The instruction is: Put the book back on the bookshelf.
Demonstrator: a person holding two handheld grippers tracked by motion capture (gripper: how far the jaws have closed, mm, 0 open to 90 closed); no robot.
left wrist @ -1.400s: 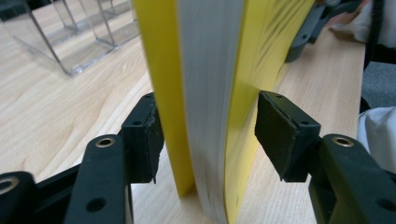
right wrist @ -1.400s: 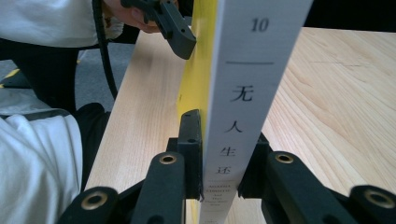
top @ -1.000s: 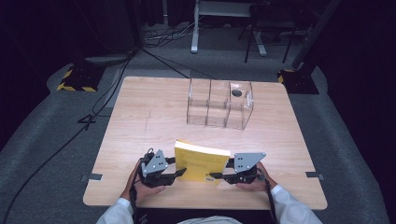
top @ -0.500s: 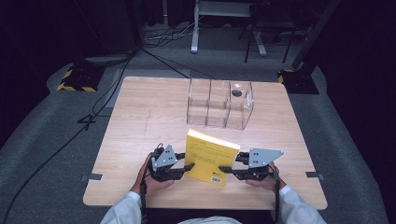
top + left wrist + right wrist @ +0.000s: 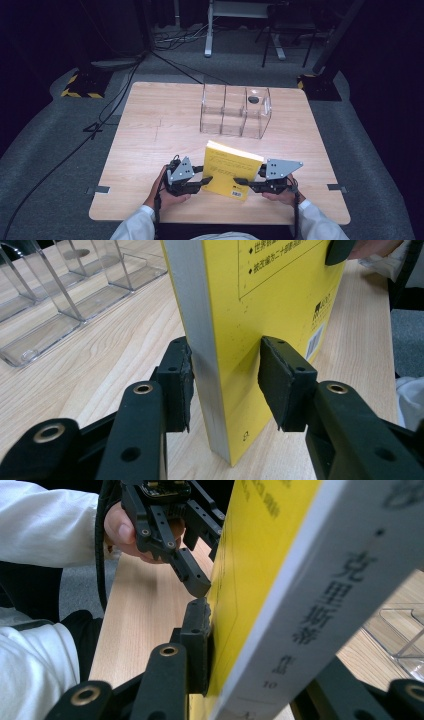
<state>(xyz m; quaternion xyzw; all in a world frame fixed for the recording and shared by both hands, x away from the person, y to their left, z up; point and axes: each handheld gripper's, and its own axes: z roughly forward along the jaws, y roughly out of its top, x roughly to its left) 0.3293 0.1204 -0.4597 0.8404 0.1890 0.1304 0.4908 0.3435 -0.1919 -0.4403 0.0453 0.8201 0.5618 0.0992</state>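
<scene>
A yellow book (image 5: pixel 231 170) with a grey-white spine stands nearly upright near the table's front edge, held between both grippers. My left gripper (image 5: pixel 206 180) is shut on its left edge. In the left gripper view the two pads clamp the page block and the yellow cover (image 5: pixel 270 305), and my left gripper (image 5: pixel 225 385) is low on the book. My right gripper (image 5: pixel 239 183) is shut on the spine side. In the right gripper view, one of its fingers (image 5: pixel 197 645) presses the yellow cover (image 5: pixel 250 565) beside the printed spine. The left gripper (image 5: pixel 200 575) grips the far edge.
A clear plastic organizer (image 5: pixel 235 112) with three compartments stands behind the book at mid-table, and a small dark object (image 5: pixel 253 99) lies in its right compartment. The wooden table (image 5: pixel 150 130) has bare room on the left. Cables and stand bases lie on the floor beyond.
The book has been tipped up from lying low and tilted between the grippers to standing nearly upright. Both grippers have risen slightly and kept their hold.
</scene>
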